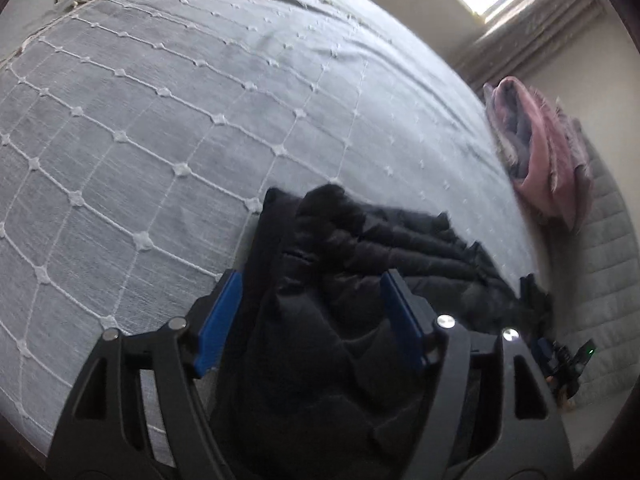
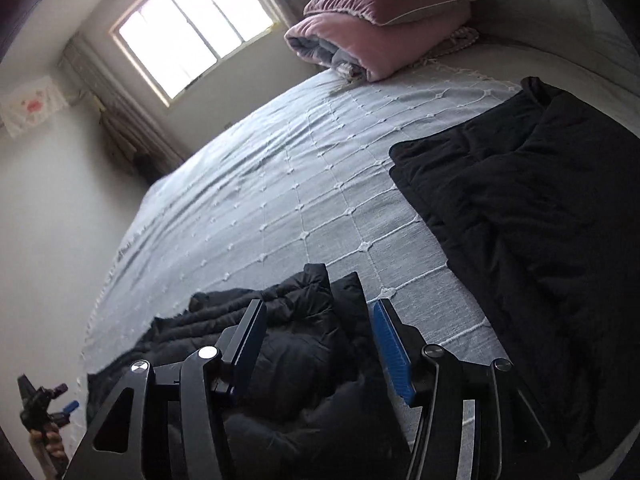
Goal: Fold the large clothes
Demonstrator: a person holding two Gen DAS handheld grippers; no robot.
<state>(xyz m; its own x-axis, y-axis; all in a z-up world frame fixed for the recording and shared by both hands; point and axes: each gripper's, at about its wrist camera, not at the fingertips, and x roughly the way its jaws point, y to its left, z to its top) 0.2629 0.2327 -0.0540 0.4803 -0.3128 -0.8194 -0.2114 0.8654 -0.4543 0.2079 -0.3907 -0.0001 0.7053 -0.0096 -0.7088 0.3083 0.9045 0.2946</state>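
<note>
A black puffy jacket point(image 1: 340, 280) lies crumpled near the edge of a bed with a grey cover point(image 1: 160, 120) crossed by white stitched lines. My left gripper point(image 1: 311, 280) points down over the jacket with its blue pads point(image 1: 220, 320) apart. Jacket fabric lies between them, and neither pad presses on it. In the right wrist view the same jacket point(image 2: 288, 344) sits between the spread fingers of my right gripper point(image 2: 319, 306), whose right pad point(image 2: 390, 344) stands clear over the grey cover point(image 2: 280, 180). Each gripper shows at the edge of the other's view.
A second black garment point(image 2: 520, 220) lies folded flat on the bed to the right. A rolled pink blanket point(image 2: 372, 40) and pillows are stacked at the far end, under a bright window point(image 2: 192, 28). The bed's edge and a pale wall are to the left.
</note>
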